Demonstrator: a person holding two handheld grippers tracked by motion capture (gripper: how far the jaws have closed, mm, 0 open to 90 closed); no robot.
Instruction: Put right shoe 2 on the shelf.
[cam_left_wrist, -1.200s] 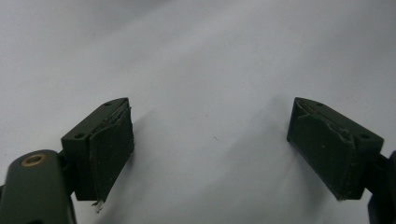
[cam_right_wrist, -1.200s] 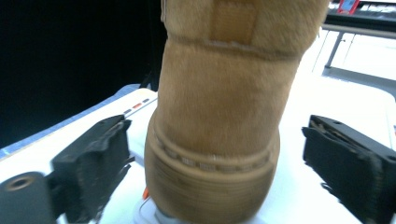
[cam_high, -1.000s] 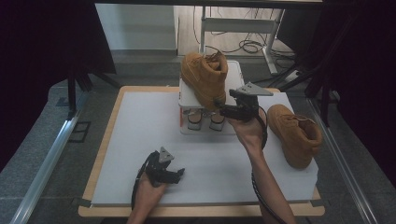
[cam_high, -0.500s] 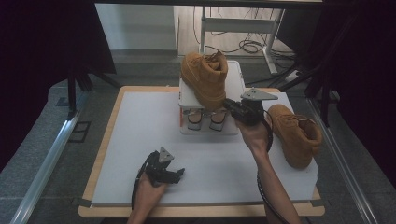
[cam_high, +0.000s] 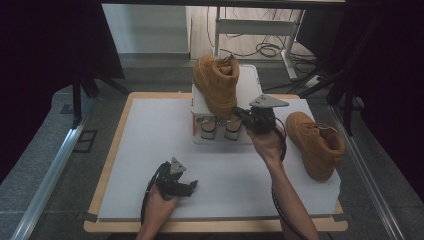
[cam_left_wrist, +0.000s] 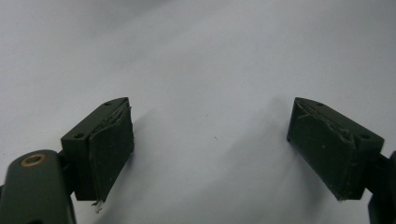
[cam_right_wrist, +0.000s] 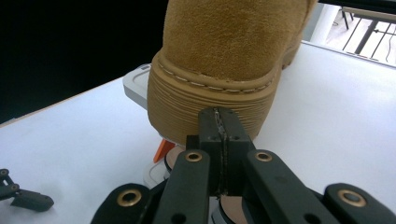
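A tan suede boot (cam_high: 216, 85) stands on a white stand (cam_high: 250, 80) at the back of the white table mat (cam_high: 150, 145). My right gripper (cam_high: 239, 113) sits at the stand's front right. In the right gripper view its jaws have just been closing, and the gripper (cam_right_wrist: 219, 122) is now shut with pad against pad and nothing between them, right in front of the boot's ribbed sole (cam_right_wrist: 205, 102). A second tan boot (cam_high: 315, 142) lies on the mat to the right. My left gripper (cam_high: 192, 186) rests near the front edge, and it (cam_left_wrist: 210, 149) is open over bare mat.
Two round brown discs (cam_high: 219, 128) and an orange part (cam_right_wrist: 163, 149) sit at the stand's front, under the boot's toe. The mat lies on a wooden tabletop (cam_high: 117, 150). Cables and a metal frame (cam_high: 260, 30) are on the floor behind.
The right gripper's jaws went from apart to fully together beside the boot's toe; the hand shifted only slightly. The left hand and both boots stayed put.
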